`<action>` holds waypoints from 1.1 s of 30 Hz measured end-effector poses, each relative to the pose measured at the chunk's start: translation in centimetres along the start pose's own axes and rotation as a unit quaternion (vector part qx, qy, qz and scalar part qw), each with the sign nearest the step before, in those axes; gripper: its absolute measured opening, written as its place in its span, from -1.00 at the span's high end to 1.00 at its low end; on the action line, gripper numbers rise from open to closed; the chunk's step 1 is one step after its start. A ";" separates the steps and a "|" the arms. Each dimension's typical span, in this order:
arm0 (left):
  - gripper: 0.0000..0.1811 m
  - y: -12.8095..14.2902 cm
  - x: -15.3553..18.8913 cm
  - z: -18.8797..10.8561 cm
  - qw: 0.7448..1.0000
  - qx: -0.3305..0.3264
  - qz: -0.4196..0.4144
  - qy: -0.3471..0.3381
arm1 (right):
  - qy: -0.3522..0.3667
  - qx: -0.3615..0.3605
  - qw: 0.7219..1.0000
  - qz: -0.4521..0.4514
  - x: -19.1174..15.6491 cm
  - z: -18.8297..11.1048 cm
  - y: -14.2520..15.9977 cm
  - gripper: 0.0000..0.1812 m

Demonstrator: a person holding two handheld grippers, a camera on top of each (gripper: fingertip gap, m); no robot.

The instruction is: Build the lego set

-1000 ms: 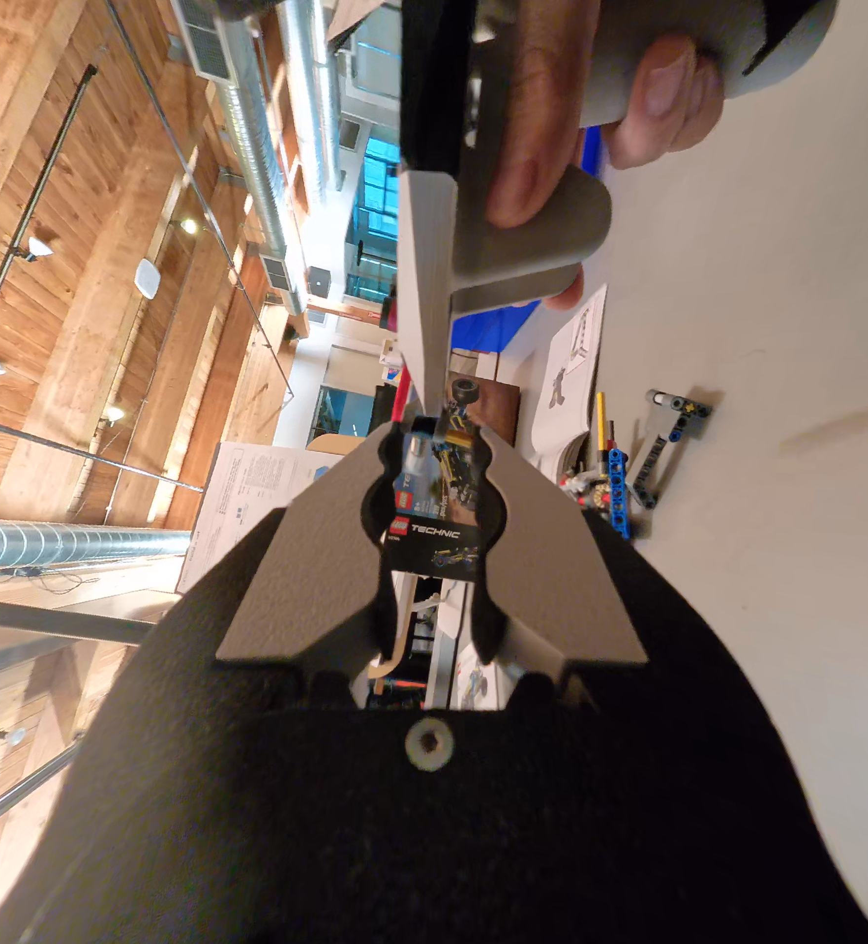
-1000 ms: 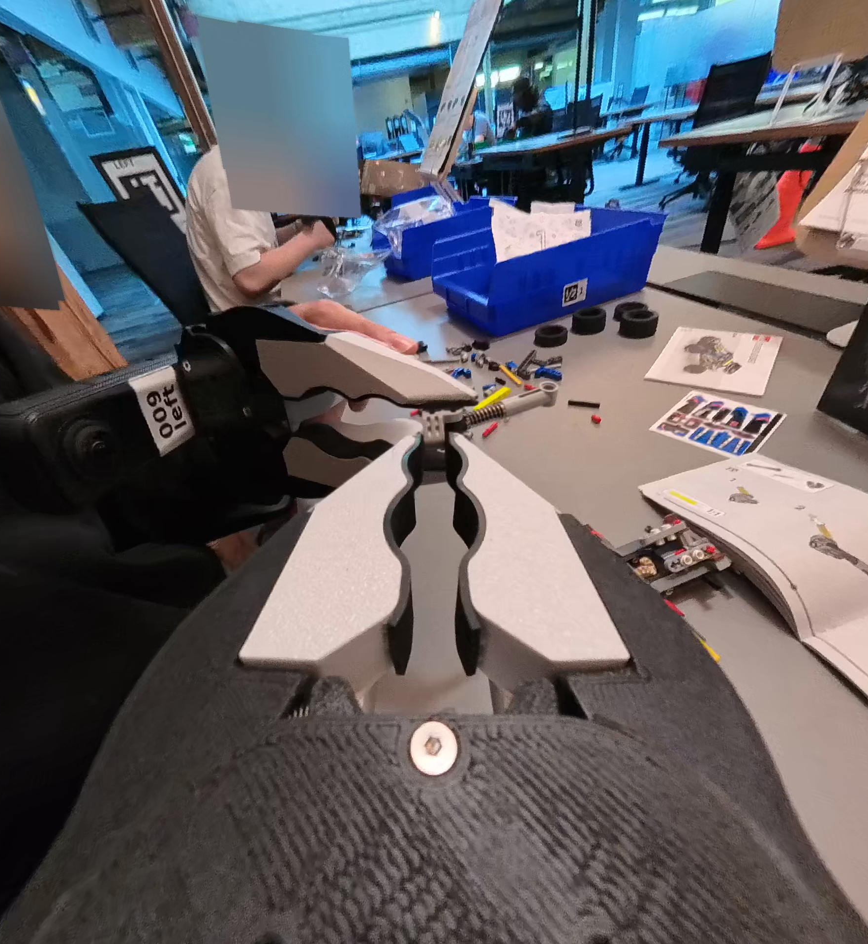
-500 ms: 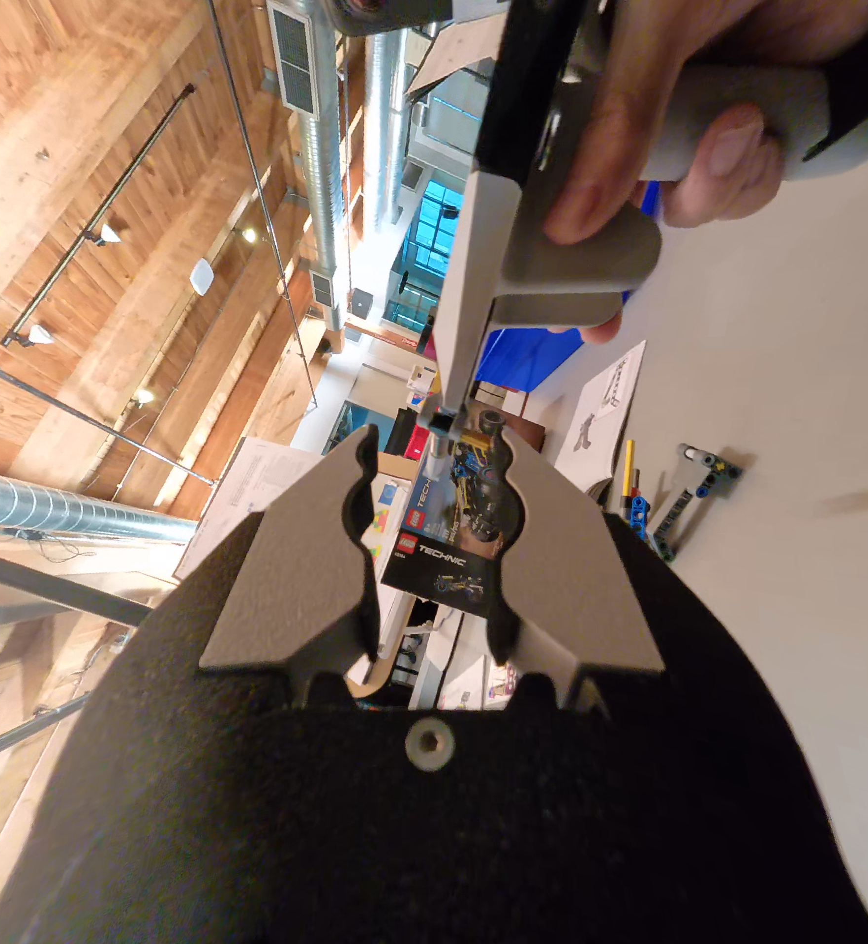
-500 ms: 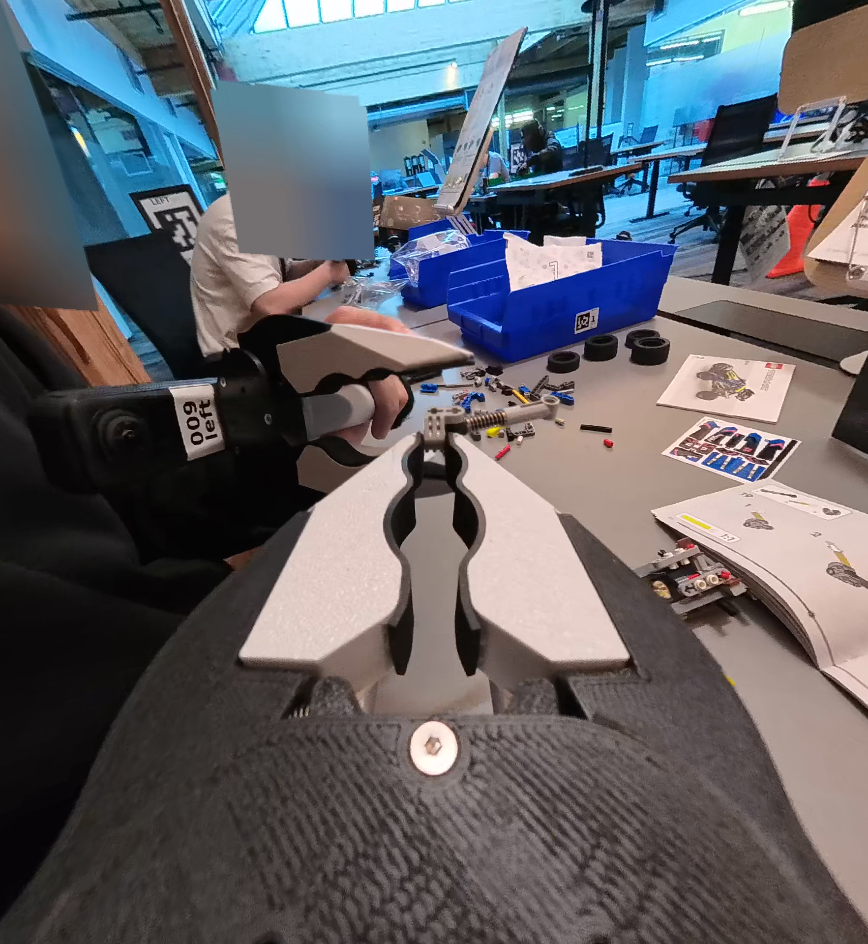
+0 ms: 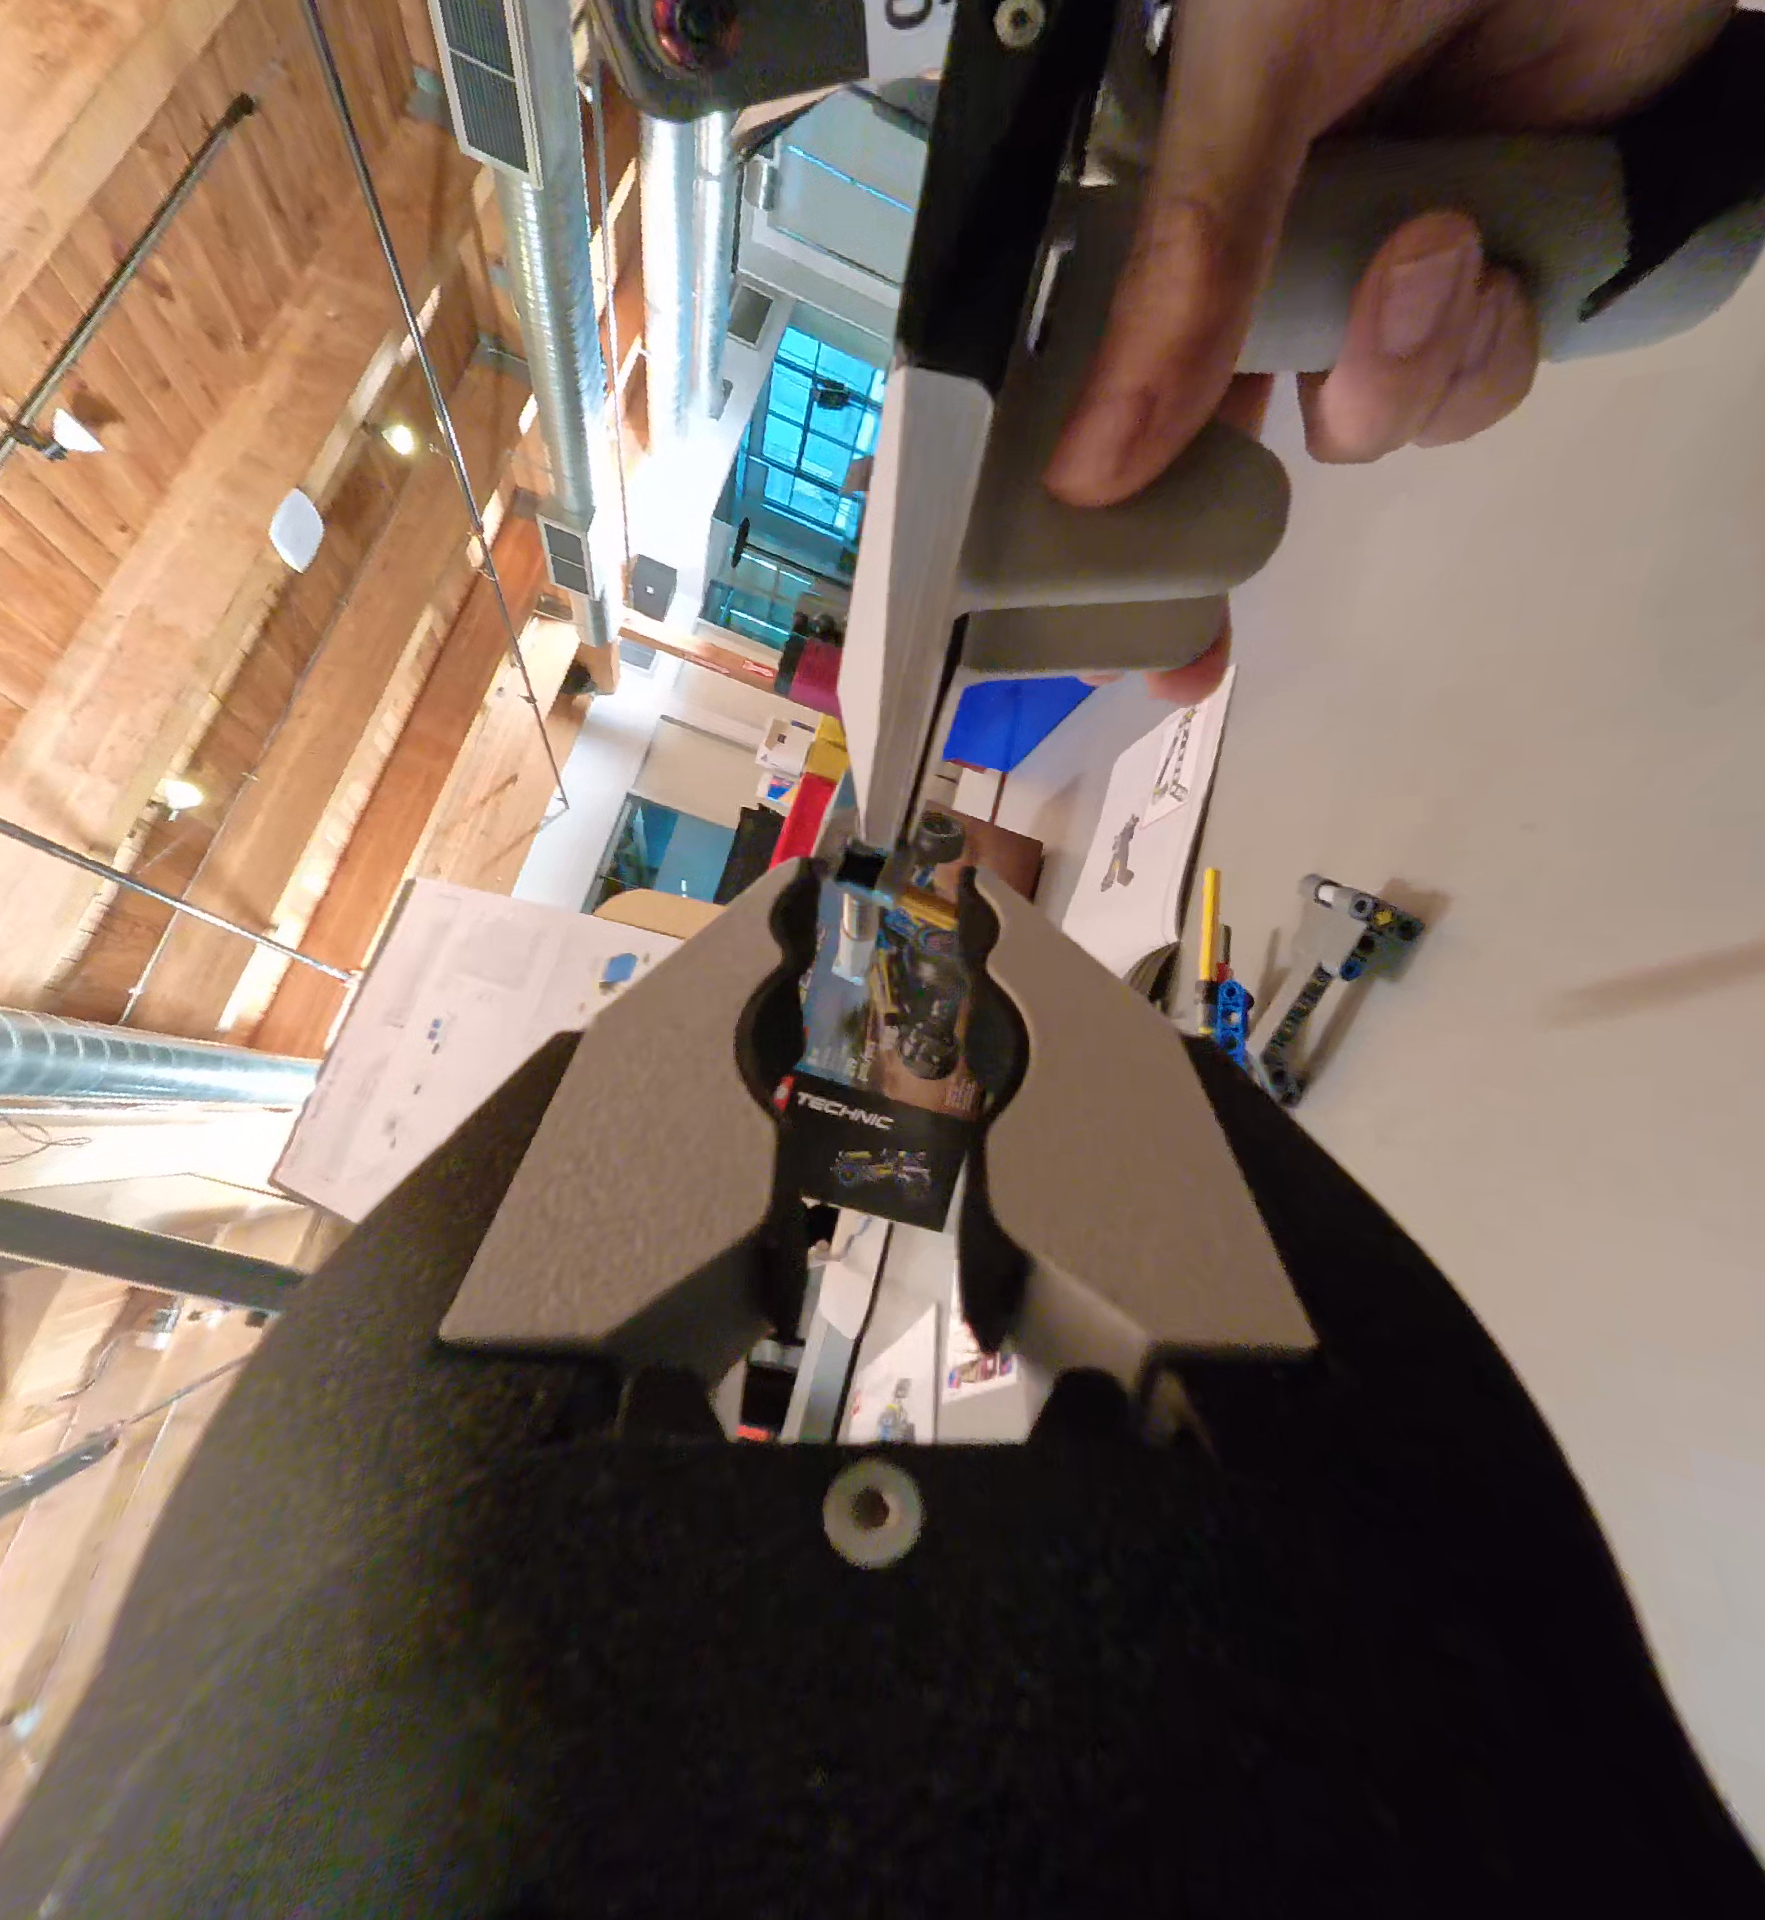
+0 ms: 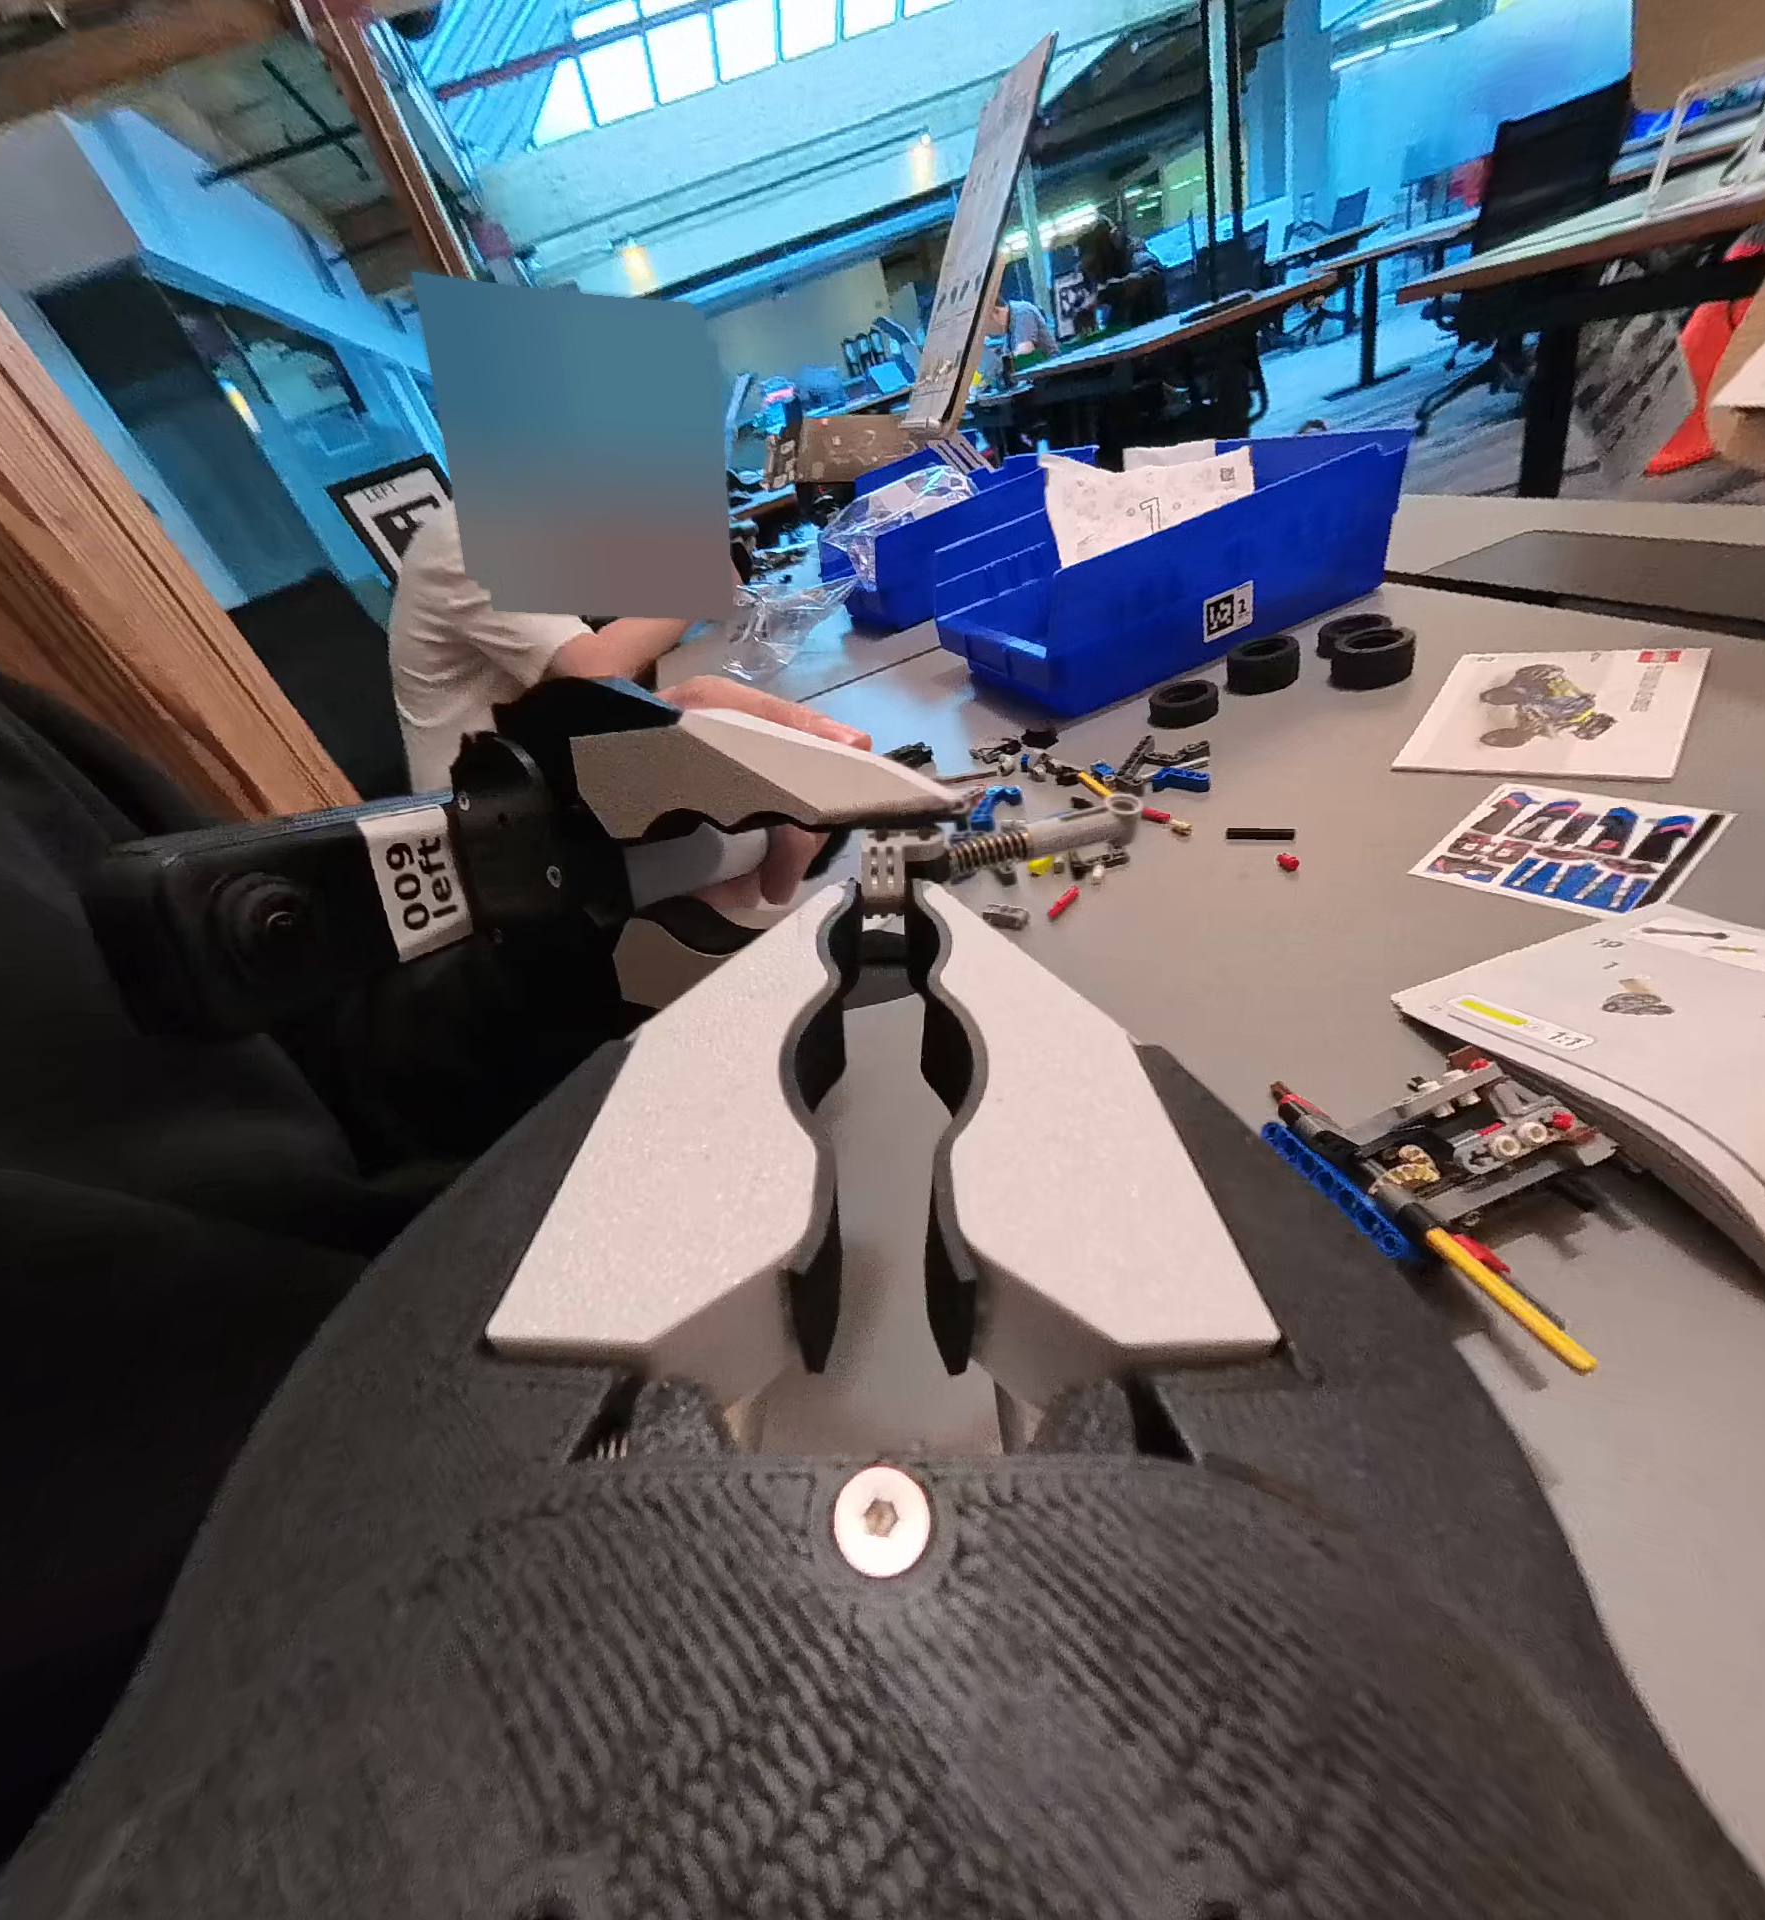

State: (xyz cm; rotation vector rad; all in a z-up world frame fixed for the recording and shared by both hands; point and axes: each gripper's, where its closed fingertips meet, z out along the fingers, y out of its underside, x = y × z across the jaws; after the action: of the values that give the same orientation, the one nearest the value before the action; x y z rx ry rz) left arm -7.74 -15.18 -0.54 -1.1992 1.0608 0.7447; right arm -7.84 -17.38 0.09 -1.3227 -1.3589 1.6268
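Note:
My right gripper (image 6: 883, 906) is shut on a grey connector at the end of a grey shock absorber (image 6: 1023, 836) with a dark spring, and holds it above the grey table (image 6: 1221, 966). My left gripper (image 5: 888, 894) is open. The shock absorber's end (image 5: 852, 935) sits between its fingertips, close to the left finger. In the right wrist view the left gripper (image 6: 945, 810) comes in from the left, its tip at the part's end. In the left wrist view the right gripper (image 5: 873, 842) comes down from above.
A part-built chassis (image 6: 1449, 1143) with a blue beam and yellow axle lies by an open instruction booklet (image 6: 1688, 1039). Loose pieces (image 6: 1096, 769), black tyres (image 6: 1262, 665), a sticker sheet (image 6: 1574, 847) and blue bins (image 6: 1169, 582) lie farther off. A person (image 6: 473, 655) sits at the left. Both grippers' tips are close together, under 4 cm apart.
My left gripper's jaws widened, then narrowed around the shock absorber's end. The right gripper kept its hold while both grippers shifted slightly above the table.

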 end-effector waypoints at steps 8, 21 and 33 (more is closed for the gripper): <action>0.53 -1.1 0.3 -0.2 0.990 0.047 -0.111 0.078 | -0.146 0.100 0.962 0.207 0.0 -1.9 -1.5 0.94; 0.48 -1.9 2.3 -1.3 0.971 0.082 -0.137 0.176 | -0.202 0.005 0.952 0.229 -1.6 -1.2 1.8 0.94; 0.71 -1.1 3.0 -0.5 0.983 0.037 -0.096 0.151 | -0.118 -0.007 0.981 0.151 -0.2 -1.0 1.9 0.85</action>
State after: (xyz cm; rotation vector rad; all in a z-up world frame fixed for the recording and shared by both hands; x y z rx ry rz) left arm -5.85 -16.16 -2.92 -1.3568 1.1891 0.3766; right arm -6.62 -17.75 -1.62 -1.4347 -1.3565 2.0353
